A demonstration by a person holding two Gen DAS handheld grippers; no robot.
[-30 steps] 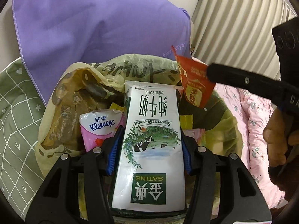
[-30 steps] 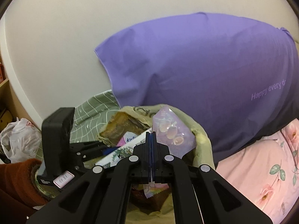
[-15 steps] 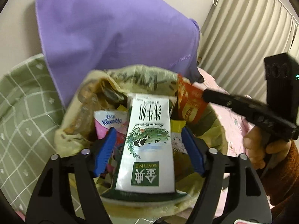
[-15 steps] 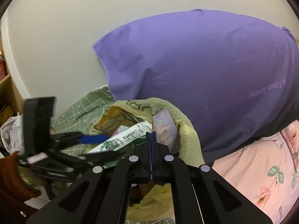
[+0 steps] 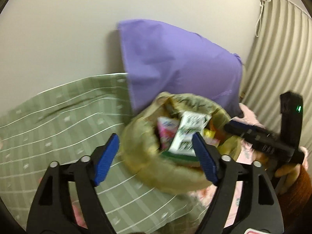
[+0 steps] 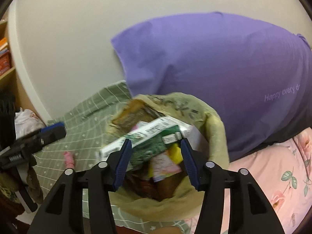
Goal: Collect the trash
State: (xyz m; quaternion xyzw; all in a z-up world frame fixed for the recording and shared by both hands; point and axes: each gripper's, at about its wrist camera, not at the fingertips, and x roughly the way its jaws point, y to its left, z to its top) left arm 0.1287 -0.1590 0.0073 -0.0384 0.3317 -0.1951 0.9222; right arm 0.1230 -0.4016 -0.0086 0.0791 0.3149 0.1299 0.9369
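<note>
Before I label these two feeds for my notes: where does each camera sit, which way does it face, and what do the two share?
Left wrist: on the left tool, looking down at the trash bag; its open blue fingers, the right tool and a hand show.
Right wrist: on the right tool, looking down into the bag; its open fingers and the left tool show.
Shared: bag, milk carton, purple pillow, green checked sheet.

I'm looking into a home bedroom: a purple pillow (image 6: 224,62) leans on the plain wall (image 5: 58,29), a green checked sheet (image 5: 58,117) and pink floral bedding (image 6: 276,171) cover the bed, and pleated curtains (image 5: 280,54) hang at the right.
</note>
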